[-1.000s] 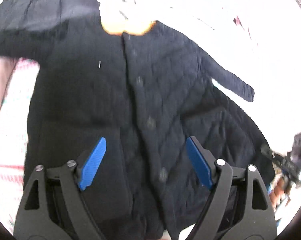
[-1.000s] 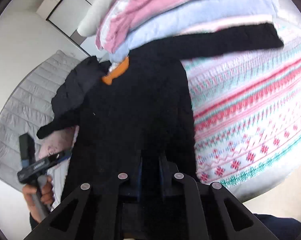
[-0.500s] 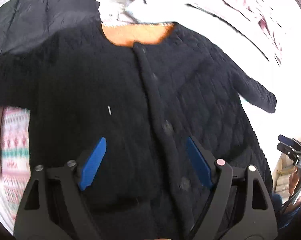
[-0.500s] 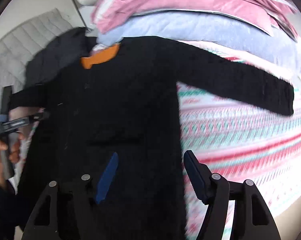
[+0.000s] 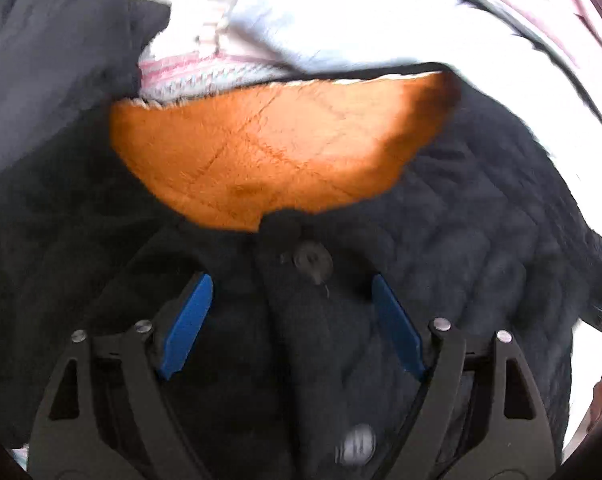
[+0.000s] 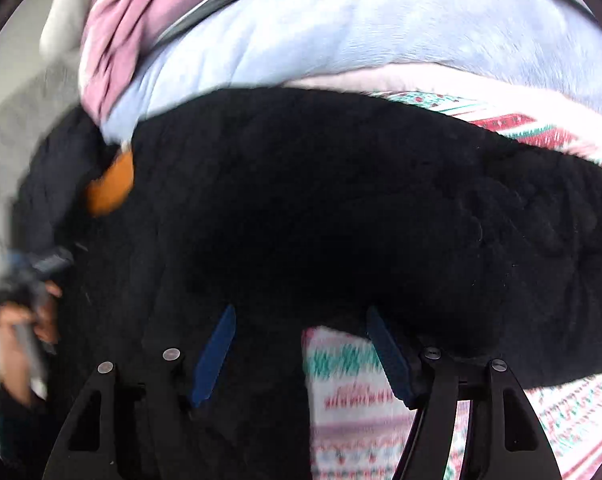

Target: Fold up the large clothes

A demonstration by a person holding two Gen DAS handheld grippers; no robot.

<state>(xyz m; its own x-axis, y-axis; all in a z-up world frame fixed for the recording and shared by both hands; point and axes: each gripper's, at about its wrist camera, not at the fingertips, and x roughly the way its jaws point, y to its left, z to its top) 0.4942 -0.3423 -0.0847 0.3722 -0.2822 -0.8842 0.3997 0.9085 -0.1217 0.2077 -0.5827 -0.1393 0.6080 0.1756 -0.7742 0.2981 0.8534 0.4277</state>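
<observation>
Black quilted jacket (image 5: 481, 248) spread flat, front up, on a patterned blanket (image 6: 365, 412) with red and green bands; long axis running from hem near the cameras up to the collar, collar pointing toward a heap of pink and pale blue bedding (image 6: 341, 36). Right sleeve (image 6: 521, 216) stretched sideways across the blanket. Diamond stitching, buttoned placket with a round button (image 5: 312, 260) just below the neck, orange fleecy lining (image 5: 277, 144) showing in the open neckline. Second dark garment (image 5: 41, 52) bunched at the jacket's left shoulder.

Left tongs (image 5: 291, 320) apart and closing, straddling the placket below the collar, pads clear of the cloth. Right tongs (image 6: 301, 352) spread wide, nothing gripped, over the jacket's side edge and blanket.

A second back: right tongs clamped on the hem, now released; both views much nearer the collar.
</observation>
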